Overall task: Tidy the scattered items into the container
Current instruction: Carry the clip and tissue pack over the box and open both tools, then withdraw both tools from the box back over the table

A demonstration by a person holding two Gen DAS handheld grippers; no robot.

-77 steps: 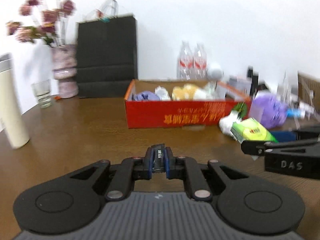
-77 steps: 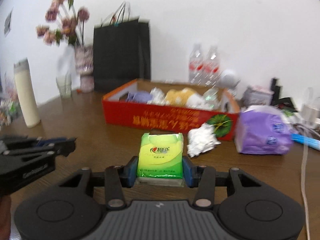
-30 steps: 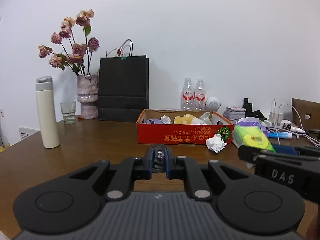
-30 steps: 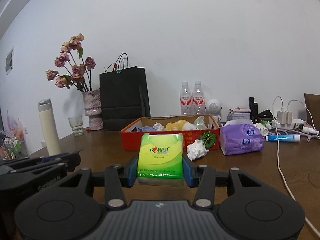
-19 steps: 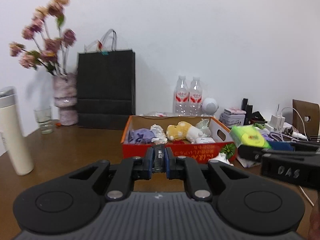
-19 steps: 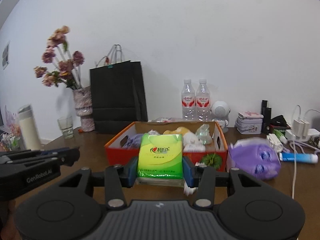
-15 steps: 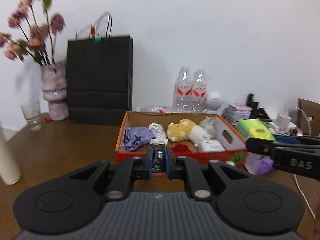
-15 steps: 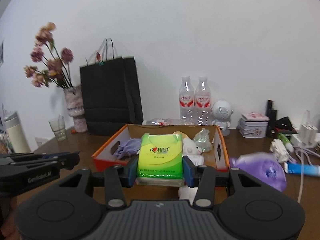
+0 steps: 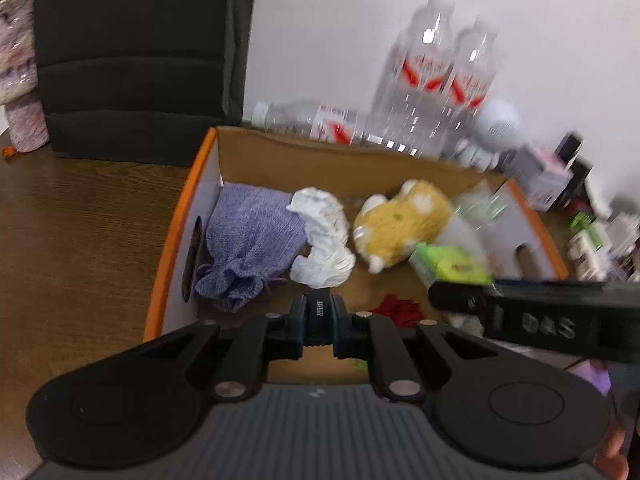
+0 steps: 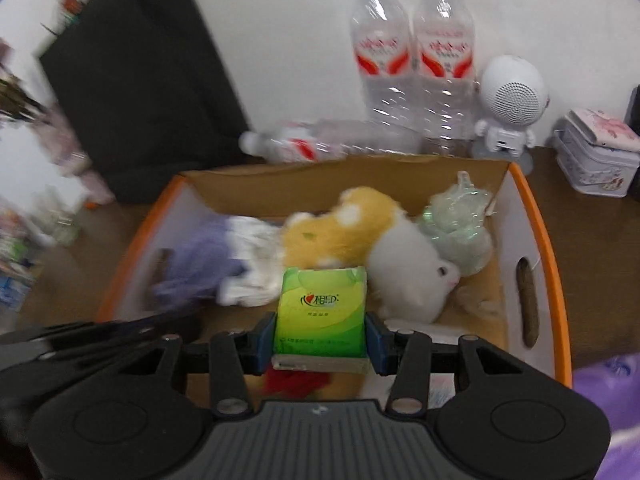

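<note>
My right gripper (image 10: 320,334) is shut on a green tissue pack (image 10: 322,312) and holds it above the open orange cardboard box (image 10: 538,216). The box holds a purple knit pouch (image 9: 250,240), crumpled white paper (image 9: 324,244), a yellow and white plush toy (image 10: 360,236), a clear wrapped bundle (image 10: 460,220) and something red (image 9: 398,312). My left gripper (image 9: 318,320) is shut with nothing between its fingers, over the box's near left side (image 9: 168,248). The right gripper with the green pack (image 9: 452,266) shows in the left wrist view.
Two upright water bottles (image 10: 412,52) and one lying bottle (image 9: 308,118) stand behind the box. A black paper bag (image 9: 136,52) is at back left. A white robot-shaped speaker (image 10: 510,104), a tin (image 10: 596,156) and a purple pack (image 10: 608,392) are to the right.
Both grippers have moved forward and tilted down over the box, which now fills the views. The right gripper still grips the green pack.
</note>
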